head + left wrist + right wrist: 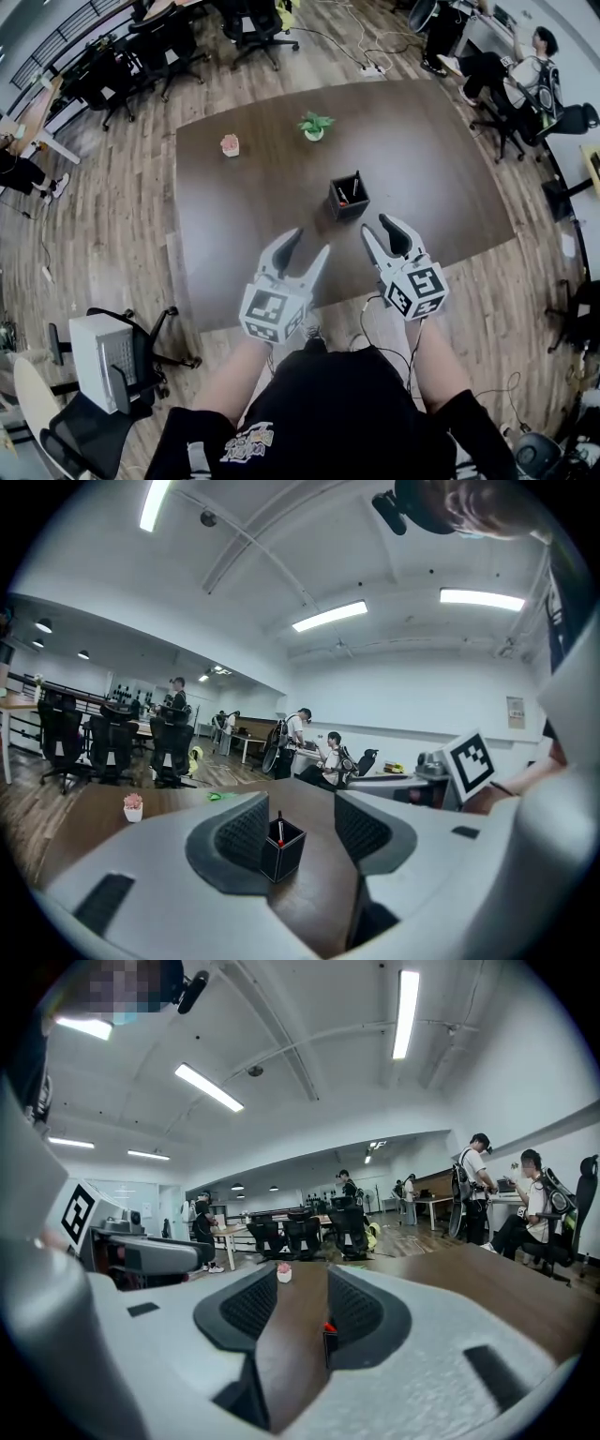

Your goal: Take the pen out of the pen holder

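A black square pen holder [348, 197] stands near the middle of the dark brown table [244, 225], with a red-tipped pen [342, 196] upright inside it. In the left gripper view the holder [282, 848] and the pen [279, 829] show between the jaws, some way ahead. My left gripper [305, 251] hovers open over the table's near edge, left of the holder. My right gripper [379, 230] is open just below and right of the holder; in its own view only the holder's edge [329, 1341] shows past the right jaw. Neither gripper holds anything.
A small pink potted plant [230, 144] and a green potted plant [315, 126] stand further back on the table. Office chairs [141, 52] and seated people [525, 70] ring the room. A grey chair [112, 361] is at my near left.
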A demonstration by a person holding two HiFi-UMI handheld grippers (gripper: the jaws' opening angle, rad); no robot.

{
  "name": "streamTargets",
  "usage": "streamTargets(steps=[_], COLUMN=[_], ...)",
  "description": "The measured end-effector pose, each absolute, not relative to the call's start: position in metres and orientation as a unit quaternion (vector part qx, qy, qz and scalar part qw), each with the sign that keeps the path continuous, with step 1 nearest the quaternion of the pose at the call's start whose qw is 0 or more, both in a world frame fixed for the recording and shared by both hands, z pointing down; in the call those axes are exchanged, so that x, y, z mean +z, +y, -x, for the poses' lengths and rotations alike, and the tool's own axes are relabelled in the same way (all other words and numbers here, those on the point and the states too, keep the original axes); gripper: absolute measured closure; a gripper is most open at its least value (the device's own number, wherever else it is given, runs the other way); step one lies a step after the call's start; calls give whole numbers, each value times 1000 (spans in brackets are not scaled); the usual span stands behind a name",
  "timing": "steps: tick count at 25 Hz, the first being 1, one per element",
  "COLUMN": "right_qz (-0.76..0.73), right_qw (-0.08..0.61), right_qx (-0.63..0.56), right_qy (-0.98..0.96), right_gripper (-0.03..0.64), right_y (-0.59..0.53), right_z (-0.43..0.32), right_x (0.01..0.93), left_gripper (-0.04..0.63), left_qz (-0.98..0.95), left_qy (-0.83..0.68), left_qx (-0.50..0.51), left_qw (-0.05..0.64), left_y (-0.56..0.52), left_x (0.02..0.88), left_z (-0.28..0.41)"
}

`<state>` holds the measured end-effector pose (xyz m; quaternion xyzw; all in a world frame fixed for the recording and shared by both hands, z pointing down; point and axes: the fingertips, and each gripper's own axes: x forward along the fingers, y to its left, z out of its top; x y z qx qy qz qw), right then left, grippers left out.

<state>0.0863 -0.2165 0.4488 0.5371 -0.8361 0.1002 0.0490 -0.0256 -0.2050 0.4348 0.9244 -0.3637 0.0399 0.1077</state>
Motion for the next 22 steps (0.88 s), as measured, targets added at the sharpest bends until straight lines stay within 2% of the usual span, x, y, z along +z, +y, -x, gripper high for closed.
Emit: streamTargets(steps=[11, 22], right_qz=[-554, -545], right_qw=[79, 98], right_qx=[105, 131], right_qy=[-822, -823], right_gripper=[442, 442], right_y=[-241, -269], right_z=[-77, -98], right_x=[467, 495], left_gripper=[398, 399], left_qz=[-935, -929], left_qy=[-337, -350], left_qx=[32, 35], left_qw=[107, 114], left_y=[-225, -234], left_x=[435, 446], left_z=[32, 19])
